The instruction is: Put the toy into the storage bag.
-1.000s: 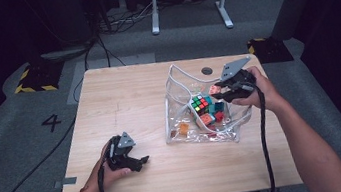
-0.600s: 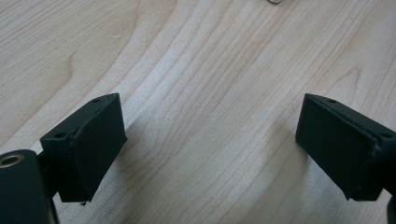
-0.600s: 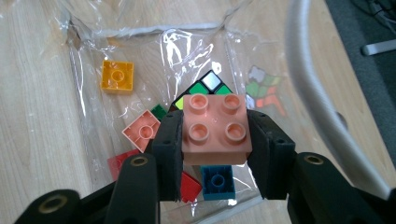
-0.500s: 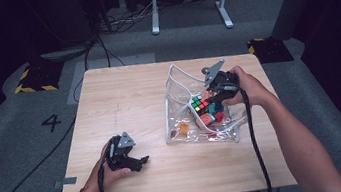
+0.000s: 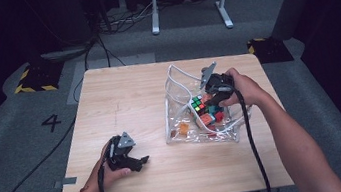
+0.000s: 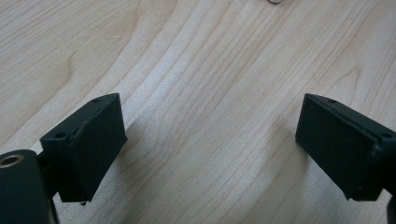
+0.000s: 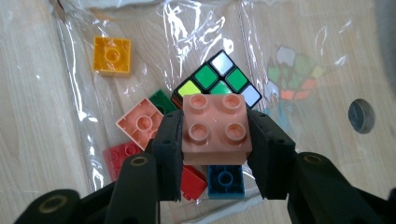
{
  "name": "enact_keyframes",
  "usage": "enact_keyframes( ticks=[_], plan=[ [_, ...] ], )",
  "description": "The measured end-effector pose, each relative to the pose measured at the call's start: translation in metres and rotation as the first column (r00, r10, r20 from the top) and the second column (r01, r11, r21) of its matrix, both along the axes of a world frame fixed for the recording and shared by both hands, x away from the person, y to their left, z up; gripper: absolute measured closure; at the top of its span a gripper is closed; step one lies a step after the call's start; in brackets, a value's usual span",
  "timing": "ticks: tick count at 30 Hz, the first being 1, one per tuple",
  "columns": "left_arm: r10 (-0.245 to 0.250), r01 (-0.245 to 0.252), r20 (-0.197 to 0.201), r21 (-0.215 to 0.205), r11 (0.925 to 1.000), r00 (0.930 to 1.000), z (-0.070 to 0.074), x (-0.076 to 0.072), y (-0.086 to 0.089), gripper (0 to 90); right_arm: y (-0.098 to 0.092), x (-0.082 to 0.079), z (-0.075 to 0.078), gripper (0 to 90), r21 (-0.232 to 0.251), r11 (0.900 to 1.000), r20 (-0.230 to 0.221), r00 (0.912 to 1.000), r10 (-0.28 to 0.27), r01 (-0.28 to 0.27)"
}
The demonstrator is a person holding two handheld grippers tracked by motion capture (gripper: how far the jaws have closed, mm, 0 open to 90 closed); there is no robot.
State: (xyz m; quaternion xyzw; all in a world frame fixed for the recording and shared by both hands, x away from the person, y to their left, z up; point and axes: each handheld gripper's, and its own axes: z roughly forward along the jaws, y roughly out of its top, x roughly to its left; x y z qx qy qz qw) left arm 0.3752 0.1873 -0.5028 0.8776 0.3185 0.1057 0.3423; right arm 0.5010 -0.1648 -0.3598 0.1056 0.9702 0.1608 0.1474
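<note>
A pale wooden table (image 5: 124,107) with visible grain stands on grey carpet (image 5: 9,149) in a dark room. At its left, the left gripper (image 6: 210,140) rests with its matte black jaws spread wide over bare wood. At the right, the right gripper (image 7: 215,154) pinches a peach studded brick (image 7: 214,128) above a crinkled clear plastic bag (image 5: 176,82) holding a glossy puzzle cube (image 7: 217,81) and bright bricks.

The desk (image 5: 123,97) is pale wood with a smooth, matt grain. The bag (image 7: 196,28) is clear, glossy, crinkled plastic. The peach brick (image 7: 214,128) is smooth matt plastic, the puzzle cube (image 7: 219,79) has shiny stickers, and the right claw (image 7: 215,158) is matt black.
</note>
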Motion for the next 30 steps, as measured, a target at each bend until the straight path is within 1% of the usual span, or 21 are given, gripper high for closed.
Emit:
enact_keyframes(
  ticks=[6, 8, 11, 12, 15, 17, 18, 19, 20, 21, 22, 23, 24, 26, 30],
  plan=[
    [0.001, -0.001, 0.0, -0.002, 1.0, 1.0, 0.0, 0.0, 0.0, 8.5, -0.006, -0.001, 0.0, 59.5, -0.039, 0.999, -0.002, 1.0, -0.008, 0.008],
    [0.0, 0.0, 0.0, 0.0, 1.0, 1.0, 0.0, 0.0, 0.0, 8.5, -0.011, -0.001, 0.001, 59.5, -0.06, 0.998, -0.021, 0.9997, -0.014, 0.013],
    [0.001, -0.001, 0.0, -0.002, 1.0, 1.0, 0.0, 0.0, 0.0, 8.5, -0.018, -0.003, 0.0, 59.5, -0.097, 0.995, -0.036, 0.9988, -0.032, 0.028],
    [0.0, 0.0, 0.001, 0.0, 1.0, 1.0, 0.0, 0.0, 0.0, 8.4, -0.021, -0.004, 0.001, 59.5, -0.101, 0.994, -0.042, 0.9979, -0.049, 0.045],
    [0.0, 0.0, 0.001, 0.001, 1.0, 1.0, 0.0, 0.0, 0.0, 8.4, -0.029, -0.005, 0.003, 59.4, -0.111, 0.992, -0.046, 0.9964, -0.071, 0.066],
    [0.001, -0.001, 0.002, -0.001, 1.0, 1.0, 0.0, 0.0, 0.0, 8.5, -0.035, -0.006, 0.006, 59.4, -0.122, 0.99, -0.041, 0.9963, -0.075, 0.069],
    [0.0, 0.0, 0.001, 0.0, 1.0, 1.0, 0.0, 0.0, 0.0, 8.4, -0.038, -0.006, 0.007, 59.4, -0.121, 0.99, -0.047, 0.9961, -0.075, 0.069],
    [0.0, 0.0, 0.0, 0.0, 1.0, 1.0, 0.0, 0.0, 0.0, 8.4, -0.04, -0.007, 0.008, 59.4, -0.121, 0.989, -0.048, 0.9948, -0.09, 0.084],
    [0.001, -0.001, 0.001, -0.002, 1.0, 1.0, 0.0, 0.0, 0.0, 8.5, -0.043, -0.007, 0.008, 59.4, -0.124, 0.988, -0.039, 0.9943, -0.099, 0.094],
    [0.0, 0.0, 0.001, 0.0, 1.0, 1.0, 0.0, 0.0, 0.0, 8.5, -0.047, -0.007, 0.009, 59.4, -0.123, 0.987, -0.048, 0.9932, -0.106, 0.099],
    [0.0, 0.0, -0.001, -0.001, 1.0, 1.0, 0.0, 0.0, 0.0, 8.5, -0.049, -0.007, 0.009, 59.4, -0.126, 0.987, -0.044, 0.9937, -0.103, 0.097],
    [0.001, -0.001, 0.001, -0.002, 1.0, 1.0, 0.0, 0.0, 0.0, 8.5, -0.052, -0.008, 0.01, 59.4, -0.126, 0.986, -0.044, 0.992, -0.118, 0.112],
    [0.0, 0.0, 0.001, 0.001, 1.0, 1.0, 0.0, 0.0, 0.0, 8.5, -0.054, -0.007, 0.01, 59.3, -0.123, 0.986, -0.037, 0.9922, -0.119, 0.114],
    [0.0, 0.0, 0.003, 0.0, 1.0, 1.0, 0.0, 0.0, 0.0, 8.5, -0.057, -0.009, 0.011, 59.2, -0.114, 0.987, -0.042, 0.9924, -0.116, 0.11],
    [0.001, -0.001, 0.0, -0.002, 1.0, 1.0, 0.0, 0.0, 0.0, 8.4, -0.059, -0.009, 0.011, 53.7, -0.098, 0.989, -0.039, 0.9922, -0.118, 0.114]
  ],
)
